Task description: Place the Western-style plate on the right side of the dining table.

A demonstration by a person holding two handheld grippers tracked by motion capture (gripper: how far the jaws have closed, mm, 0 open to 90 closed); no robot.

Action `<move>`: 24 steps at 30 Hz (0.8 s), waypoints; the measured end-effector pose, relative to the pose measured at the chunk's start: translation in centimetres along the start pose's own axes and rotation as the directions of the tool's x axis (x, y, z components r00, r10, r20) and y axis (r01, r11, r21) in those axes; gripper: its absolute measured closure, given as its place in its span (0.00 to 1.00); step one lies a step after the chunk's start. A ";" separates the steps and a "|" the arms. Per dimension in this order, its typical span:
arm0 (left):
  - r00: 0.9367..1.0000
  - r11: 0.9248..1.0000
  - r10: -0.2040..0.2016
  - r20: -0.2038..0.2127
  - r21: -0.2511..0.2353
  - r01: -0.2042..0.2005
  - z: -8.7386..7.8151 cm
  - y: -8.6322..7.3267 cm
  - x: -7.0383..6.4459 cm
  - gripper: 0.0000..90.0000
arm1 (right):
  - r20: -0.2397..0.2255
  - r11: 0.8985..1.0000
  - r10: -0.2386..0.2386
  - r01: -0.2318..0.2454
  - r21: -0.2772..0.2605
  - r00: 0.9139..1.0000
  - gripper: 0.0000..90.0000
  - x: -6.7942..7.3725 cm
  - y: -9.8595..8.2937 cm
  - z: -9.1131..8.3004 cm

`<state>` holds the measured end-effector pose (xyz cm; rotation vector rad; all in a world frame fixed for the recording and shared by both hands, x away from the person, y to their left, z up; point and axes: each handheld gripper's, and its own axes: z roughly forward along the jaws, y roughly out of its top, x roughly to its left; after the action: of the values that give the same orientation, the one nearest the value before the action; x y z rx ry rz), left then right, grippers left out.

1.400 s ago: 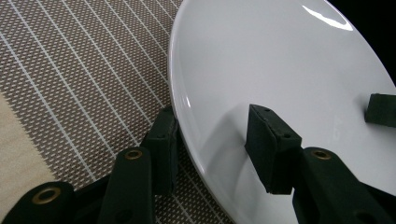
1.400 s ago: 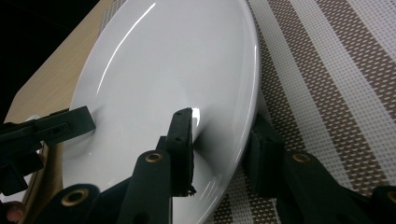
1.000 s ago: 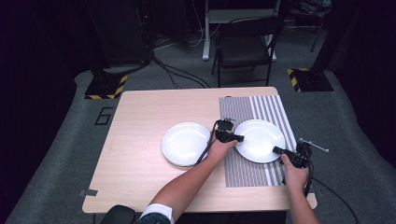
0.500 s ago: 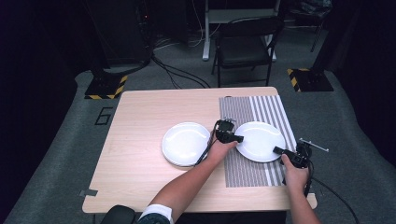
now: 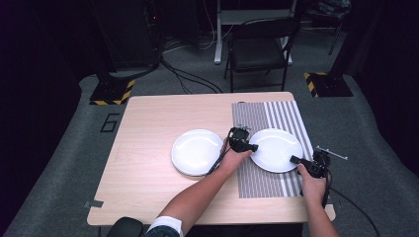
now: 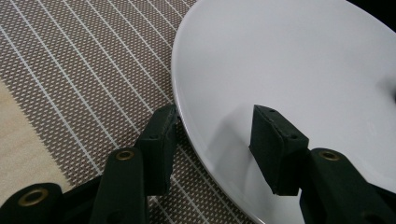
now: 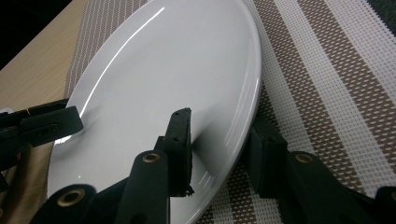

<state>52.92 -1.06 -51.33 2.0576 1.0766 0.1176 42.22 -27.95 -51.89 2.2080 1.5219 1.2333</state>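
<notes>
A "6" is marked on the floor (image 5: 109, 122) beside the worktop (image 5: 148, 128). Two white plates are counted: one (image 5: 196, 151) on bare wood, one (image 5: 276, 149) on the striped placemat (image 5: 276, 116). Its rim is straddled by the part-open left gripper (image 5: 251, 147) and right gripper (image 5: 294, 159), neither seen clamped.

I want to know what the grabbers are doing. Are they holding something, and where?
Both straddle the rim of the white plate on the striped mat: left gripper at its left edge, right gripper at its near-right edge. Jaws look open, not clamped.
</notes>
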 end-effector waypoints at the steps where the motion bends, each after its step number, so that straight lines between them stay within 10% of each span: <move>1: 1.000 1.000 0.000 0.000 0.000 0.000 0.0 0.0 0.0 0.57 | 0.003 1.000 -0.001 0.001 0.002 1.000 0.72 0.1 0.0 0.0; 24: 1.000 1.000 0.002 0.014 0.002 -0.002 0.0 0.0 0.2 0.57 | 0.010 1.000 0.012 -0.012 0.012 1.000 0.73 -0.6 0.2 -0.5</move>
<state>53.03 -0.90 -51.37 2.0582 1.0663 0.1025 41.92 -28.63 -51.79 2.2308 1.5185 1.2183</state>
